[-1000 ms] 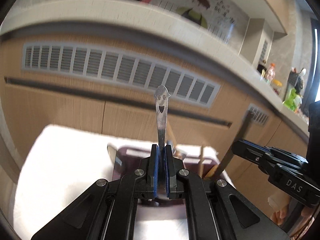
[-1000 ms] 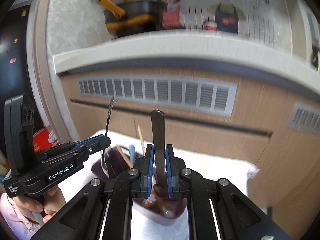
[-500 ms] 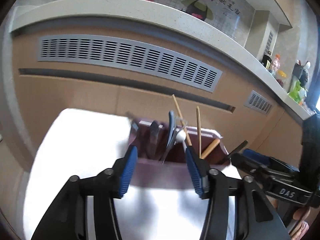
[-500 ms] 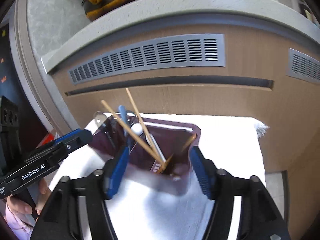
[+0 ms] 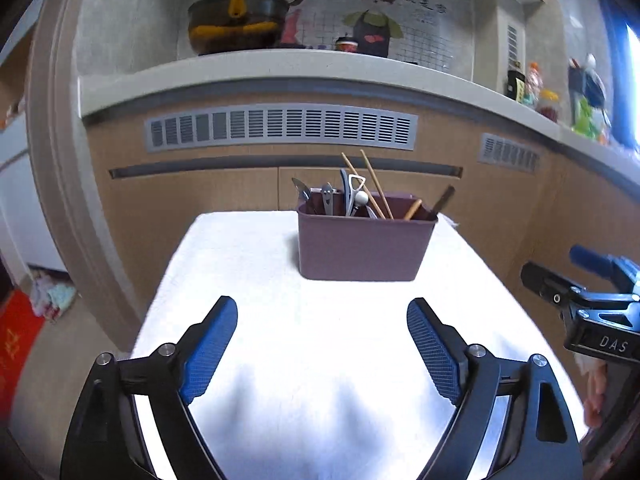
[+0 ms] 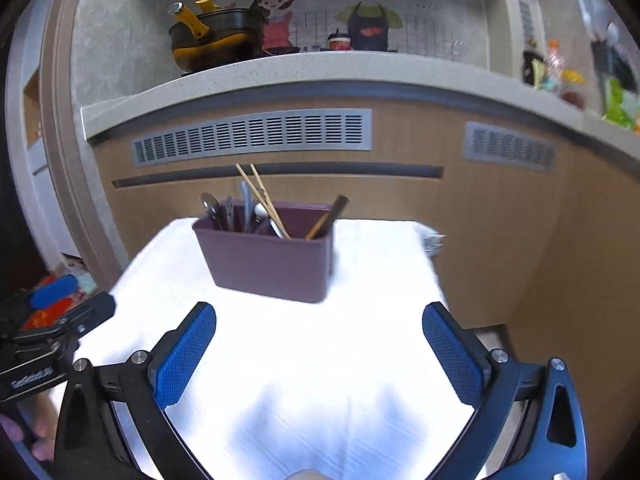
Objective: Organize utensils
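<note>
maroon holder (image 5: 362, 246) far on white cloth (image 5: 304, 360), holding chopsticks (image 5: 368, 184) and smiley spoon (image 5: 327, 196); frayed cloth corner (image 6: 432, 240) shows rightside only; my left gripper (image 5: 322, 344) and right gripper (image 6: 320, 350) spread, empty

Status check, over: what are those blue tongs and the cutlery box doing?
Left tongs open, empty. Right tongs open, empty. Utensils upright in purple caddy on white cloth. Nothing in the way.

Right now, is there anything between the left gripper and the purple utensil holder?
Only bare white cloth lies between the left gripper and the purple utensil holder, as the left wrist view shows.
</note>
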`<action>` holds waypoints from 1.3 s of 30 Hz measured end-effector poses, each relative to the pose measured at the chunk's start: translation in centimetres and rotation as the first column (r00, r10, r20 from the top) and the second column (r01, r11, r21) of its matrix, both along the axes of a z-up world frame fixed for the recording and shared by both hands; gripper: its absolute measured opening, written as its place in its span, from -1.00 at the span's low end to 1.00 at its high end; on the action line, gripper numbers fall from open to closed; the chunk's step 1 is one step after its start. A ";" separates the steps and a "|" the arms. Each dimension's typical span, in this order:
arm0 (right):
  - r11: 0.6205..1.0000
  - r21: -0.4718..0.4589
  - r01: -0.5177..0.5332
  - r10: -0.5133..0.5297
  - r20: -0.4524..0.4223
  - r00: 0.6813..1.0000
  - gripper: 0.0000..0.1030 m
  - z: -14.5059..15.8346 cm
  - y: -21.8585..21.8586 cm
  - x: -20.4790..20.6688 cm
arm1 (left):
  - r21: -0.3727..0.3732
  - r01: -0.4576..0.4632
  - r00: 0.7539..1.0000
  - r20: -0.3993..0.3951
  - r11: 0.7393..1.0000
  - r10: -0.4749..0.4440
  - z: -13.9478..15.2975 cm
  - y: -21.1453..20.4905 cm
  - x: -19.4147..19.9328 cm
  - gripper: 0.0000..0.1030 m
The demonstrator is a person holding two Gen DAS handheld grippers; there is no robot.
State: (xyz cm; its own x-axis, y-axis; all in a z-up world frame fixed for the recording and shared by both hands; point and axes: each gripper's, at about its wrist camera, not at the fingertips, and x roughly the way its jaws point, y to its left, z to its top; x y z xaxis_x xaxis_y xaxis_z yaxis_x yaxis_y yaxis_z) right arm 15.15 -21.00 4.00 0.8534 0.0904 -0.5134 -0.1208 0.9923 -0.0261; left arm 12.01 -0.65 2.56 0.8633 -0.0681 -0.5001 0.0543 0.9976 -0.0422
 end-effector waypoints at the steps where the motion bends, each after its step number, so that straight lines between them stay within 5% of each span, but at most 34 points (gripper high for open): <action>1: 1.000 -0.014 0.006 -0.006 0.012 1.000 0.99 0.0 -0.1 -0.8 | 0.016 -0.001 1.000 0.011 1.000 0.001 0.1 -0.3 -0.6 0.76; 11: 0.999 -0.011 0.039 -0.038 0.036 0.999 1.00 -0.3 -0.4 -4.6 | 0.010 0.004 0.999 0.044 1.000 -0.005 1.0 -1.1 -3.0 0.81; 39: 0.999 -0.018 0.049 -0.049 0.036 0.998 1.00 -0.5 -0.8 -4.8 | 0.003 0.015 1.000 0.003 1.000 -0.015 0.6 -1.2 -3.0 0.81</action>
State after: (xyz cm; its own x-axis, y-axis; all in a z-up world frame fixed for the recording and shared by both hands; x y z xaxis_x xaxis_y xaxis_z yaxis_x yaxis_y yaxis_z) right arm 10.40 -21.80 3.52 0.8745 0.0385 -0.4835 -0.0706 0.9963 -0.0483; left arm 9.04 -1.89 3.13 0.8638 -0.0795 -0.4975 0.0691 0.9968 -0.0394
